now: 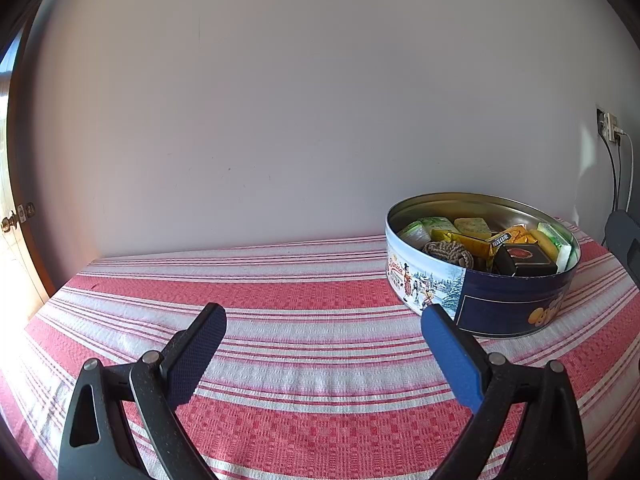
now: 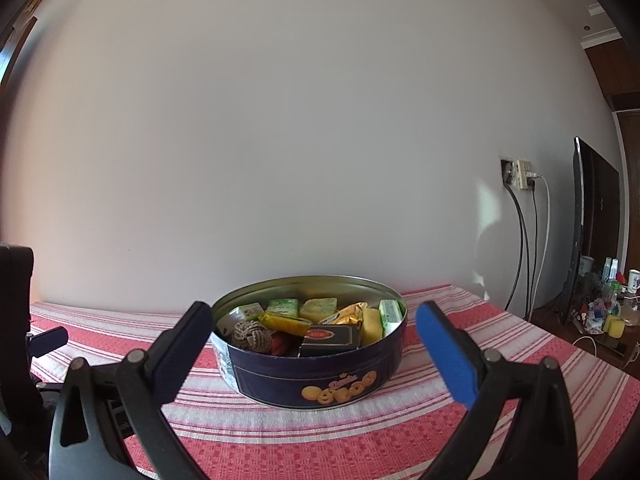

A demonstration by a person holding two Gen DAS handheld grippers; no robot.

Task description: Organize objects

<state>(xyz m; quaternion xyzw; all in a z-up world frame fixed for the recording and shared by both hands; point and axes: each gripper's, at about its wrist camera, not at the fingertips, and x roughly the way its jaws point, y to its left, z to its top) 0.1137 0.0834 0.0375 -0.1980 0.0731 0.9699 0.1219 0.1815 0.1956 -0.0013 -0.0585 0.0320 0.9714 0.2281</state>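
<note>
A: Round blue cookie tin on the red-and-white striped tablecloth, lid off, standing close to the white wall.

B: Inside the tin?

A: Packed. Green-and-white packets toward the back, a yellow wrapper in the middle, a dark box with a red label at the front rim, a knotted brown cord bundle at the tin's left side.

B: Right gripper?

A: Spread wide, gripping nothing — one finger to the left of the tin, the blue-padded one to its right, tips level with the rim, not touching the tin.

B: And the left gripper?

A: Also spread wide and gripping nothing. Hovering over bare cloth left of the tin; blue pad tip just in front of the tin's snowy picture side — touching or not, cannot tell.

B: Beyond the tin?

A: To its right on the wall, a socket with plugs and cables hanging down; farther right, a dark flat screen and some small bottles. Far to the tin's left, a wooden door edge with a knob.
</note>
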